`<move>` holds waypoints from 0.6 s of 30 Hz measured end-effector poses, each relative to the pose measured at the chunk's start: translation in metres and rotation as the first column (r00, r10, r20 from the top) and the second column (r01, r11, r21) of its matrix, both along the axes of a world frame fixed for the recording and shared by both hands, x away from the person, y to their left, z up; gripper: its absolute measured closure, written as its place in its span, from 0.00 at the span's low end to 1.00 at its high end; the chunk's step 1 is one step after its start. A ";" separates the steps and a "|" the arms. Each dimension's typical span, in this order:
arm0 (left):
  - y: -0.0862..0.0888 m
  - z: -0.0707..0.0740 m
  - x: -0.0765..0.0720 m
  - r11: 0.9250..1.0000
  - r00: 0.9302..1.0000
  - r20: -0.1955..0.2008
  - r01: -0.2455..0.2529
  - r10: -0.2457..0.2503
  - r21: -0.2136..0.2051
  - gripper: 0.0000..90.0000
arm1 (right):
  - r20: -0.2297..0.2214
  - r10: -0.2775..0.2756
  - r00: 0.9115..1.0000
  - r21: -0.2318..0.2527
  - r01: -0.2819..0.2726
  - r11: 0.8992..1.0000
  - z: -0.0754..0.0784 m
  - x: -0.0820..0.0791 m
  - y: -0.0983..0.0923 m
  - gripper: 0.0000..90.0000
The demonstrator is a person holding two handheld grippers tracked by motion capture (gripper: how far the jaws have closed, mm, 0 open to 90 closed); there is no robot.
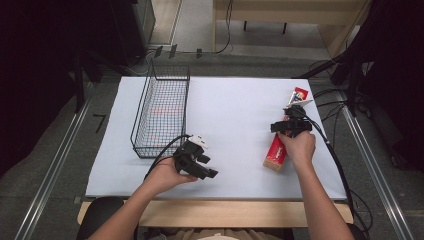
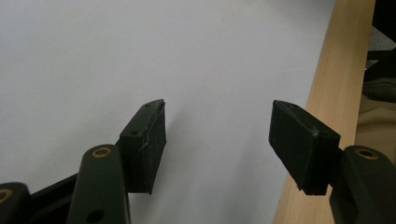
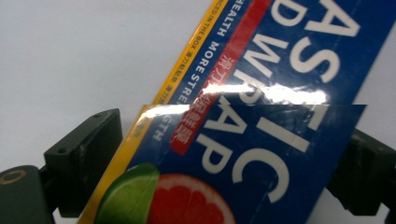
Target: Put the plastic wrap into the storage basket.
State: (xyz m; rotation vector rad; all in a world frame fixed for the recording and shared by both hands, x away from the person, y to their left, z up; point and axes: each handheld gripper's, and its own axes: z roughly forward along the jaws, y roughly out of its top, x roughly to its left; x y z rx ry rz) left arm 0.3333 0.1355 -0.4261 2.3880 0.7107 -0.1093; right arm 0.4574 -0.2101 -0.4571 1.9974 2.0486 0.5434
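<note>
A long carton lies on the white table at the right, red (image 1: 276, 153) in the high view, and blue with white lettering and citrus pictures (image 3: 280, 93) in the right gripper view. My right gripper (image 1: 292, 121) is down over the carton's middle. Its jaws (image 3: 229, 163) stand on either side of the carton, the left one a thin gap away from the yellow edge and the right one partly hidden behind the carton. My left gripper (image 1: 207, 167) hovers near the table's front edge, left of centre. It stands open (image 2: 217, 140) over bare table with nothing between its jaws.
A black wire basket (image 1: 145, 100) stands empty at the table's left, just beyond the left hand. The table's wooden front edge (image 2: 336, 84) runs close by the left gripper. Cables trail from both grippers. Metal rails and dark stands flank the table.
</note>
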 end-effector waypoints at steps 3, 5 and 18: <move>0.001 0.000 0.000 1.000 1.000 0.000 0.004 -0.004 0.005 0.41 | -0.021 -0.032 0.999 0.044 0.033 0.998 -0.003 0.003 -0.003 0.11; 0.000 0.000 0.001 1.000 1.000 -0.001 0.005 -0.005 0.007 0.41 | -0.027 -0.021 0.999 0.037 0.022 0.999 -0.003 0.003 -0.003 0.11; 0.000 -0.001 0.000 1.000 1.000 0.001 -0.003 0.003 0.008 0.41 | -0.106 0.027 0.994 -0.011 -0.028 1.000 0.009 0.006 -0.002 0.29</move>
